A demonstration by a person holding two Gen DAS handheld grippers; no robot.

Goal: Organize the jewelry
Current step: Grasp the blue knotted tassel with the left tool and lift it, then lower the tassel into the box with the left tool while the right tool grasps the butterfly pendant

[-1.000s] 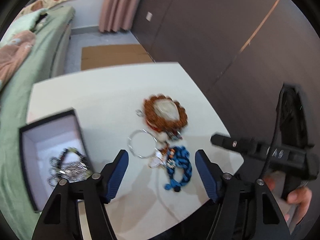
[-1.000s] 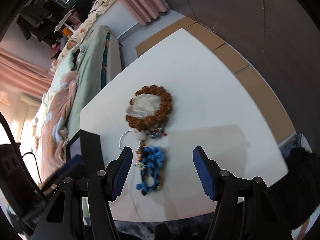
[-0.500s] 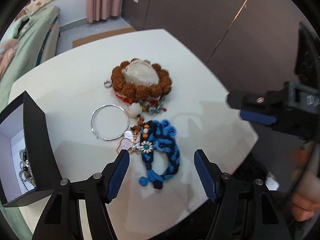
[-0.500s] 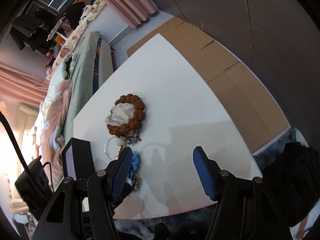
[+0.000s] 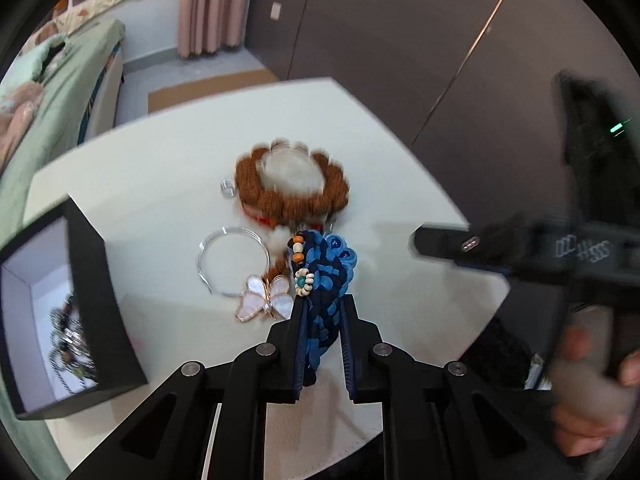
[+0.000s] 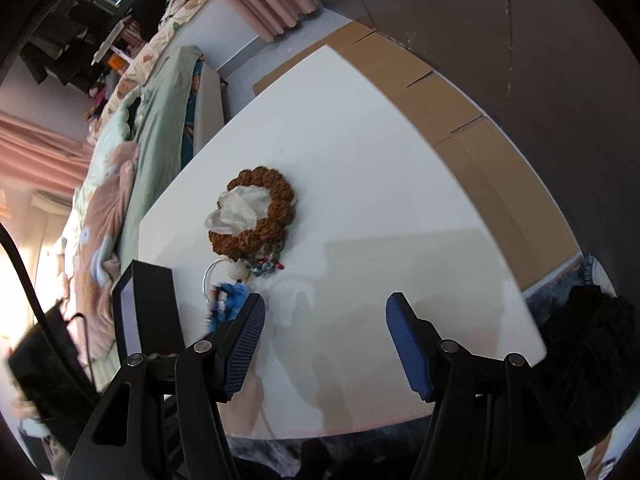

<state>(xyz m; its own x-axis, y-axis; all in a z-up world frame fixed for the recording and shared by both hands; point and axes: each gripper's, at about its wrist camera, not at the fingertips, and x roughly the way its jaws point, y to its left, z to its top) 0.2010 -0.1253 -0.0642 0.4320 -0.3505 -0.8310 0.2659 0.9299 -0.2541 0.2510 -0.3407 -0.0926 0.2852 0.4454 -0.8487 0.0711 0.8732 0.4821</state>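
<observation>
Now the left tongs (image 5: pixel 323 330) pinch the blue braided bracelet (image 5: pixel 326 280)!
Lift straight up, clear the butterfly charm (image 5: pixel 264 298), swing left to the black box (image 5: pixel 92 292); right tongs (image 6: pixel 324 344) hang spread.

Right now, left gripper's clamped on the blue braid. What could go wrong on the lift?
1. The blue braided bracelet lies against the butterfly charm, silver hoop and brown bead bracelet; its bead string may snag and drag them.
2. The left gripper holds only the braid's near end, so the rest may swing or slip.
3. The black box wall stands tall; a dangling braid could catch it.
</observation>
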